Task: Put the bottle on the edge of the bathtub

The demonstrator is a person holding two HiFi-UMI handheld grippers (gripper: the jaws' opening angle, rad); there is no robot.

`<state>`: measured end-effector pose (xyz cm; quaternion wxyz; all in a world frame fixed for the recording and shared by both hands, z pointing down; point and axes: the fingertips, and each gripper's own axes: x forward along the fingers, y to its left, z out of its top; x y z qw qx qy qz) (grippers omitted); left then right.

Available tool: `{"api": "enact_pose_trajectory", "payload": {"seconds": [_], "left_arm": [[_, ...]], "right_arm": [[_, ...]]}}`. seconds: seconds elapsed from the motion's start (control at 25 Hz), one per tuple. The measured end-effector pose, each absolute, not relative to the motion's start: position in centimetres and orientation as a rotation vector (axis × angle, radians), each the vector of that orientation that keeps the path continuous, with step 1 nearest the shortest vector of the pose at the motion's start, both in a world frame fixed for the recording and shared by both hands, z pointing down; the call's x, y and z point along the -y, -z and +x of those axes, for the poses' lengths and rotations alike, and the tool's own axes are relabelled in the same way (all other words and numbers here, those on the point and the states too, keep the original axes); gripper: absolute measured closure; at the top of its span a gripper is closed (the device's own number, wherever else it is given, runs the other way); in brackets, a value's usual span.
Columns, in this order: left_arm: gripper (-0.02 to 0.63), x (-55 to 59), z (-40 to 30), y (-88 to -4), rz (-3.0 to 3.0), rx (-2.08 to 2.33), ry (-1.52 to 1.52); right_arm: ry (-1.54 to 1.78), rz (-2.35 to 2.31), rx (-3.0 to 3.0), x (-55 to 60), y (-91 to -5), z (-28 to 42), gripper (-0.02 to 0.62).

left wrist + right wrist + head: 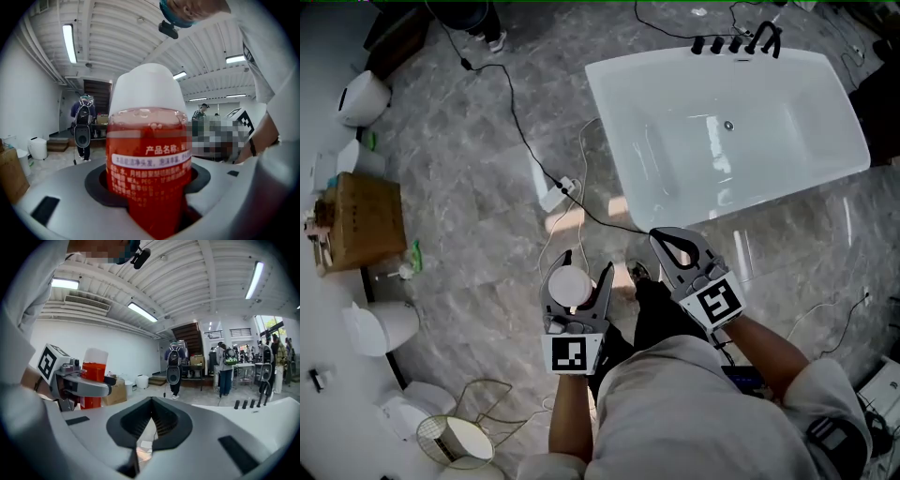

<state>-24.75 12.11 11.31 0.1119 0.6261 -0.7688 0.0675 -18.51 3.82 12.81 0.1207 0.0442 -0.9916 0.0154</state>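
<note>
Marble floor point(469, 169), bathtub point(605, 117) ahead: my left claw point(582, 262) grips red bottle point(570, 284); right claw point(662, 235) closed, empty; placing on rim remains

- The bottle point(570, 284) stands between the jaws of the left gripper point(583, 267), left of the right gripper point(662, 235).
- Both grippers hang over the floor point(487, 159), short of the bathtub point(605, 112) ahead to the right.
- A cardboard box point(364, 220) sits far left.
- Taps point(736, 42) line the bathtub's far rim.
</note>
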Motion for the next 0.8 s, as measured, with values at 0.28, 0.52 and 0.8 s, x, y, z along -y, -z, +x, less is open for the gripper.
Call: {"api": "enact_pose_trajectory", "payload": {"seconds": [0.28, 0.52, 0.8], "left_arm": [[0.313, -13.7, -25.2, -11.3, 2.061, 2.125, -0.223], [0.313, -18.1, -24.6, -10.4, 2.318, 1.947, -0.217], [0.313, -21.5, -25.0, -11.2, 2.428, 1.805, -0.146]], "right_arm": [[-0.107, 0.467, 2.856, -6.6, -12.1, -17.5, 0.589], [-0.090, 0.750, 2.823, -14.4, -11.2, -16.5, 0.589], [-0.135, 0.905, 2.755, -20.1, -12.6, -15.3, 0.589]]}}
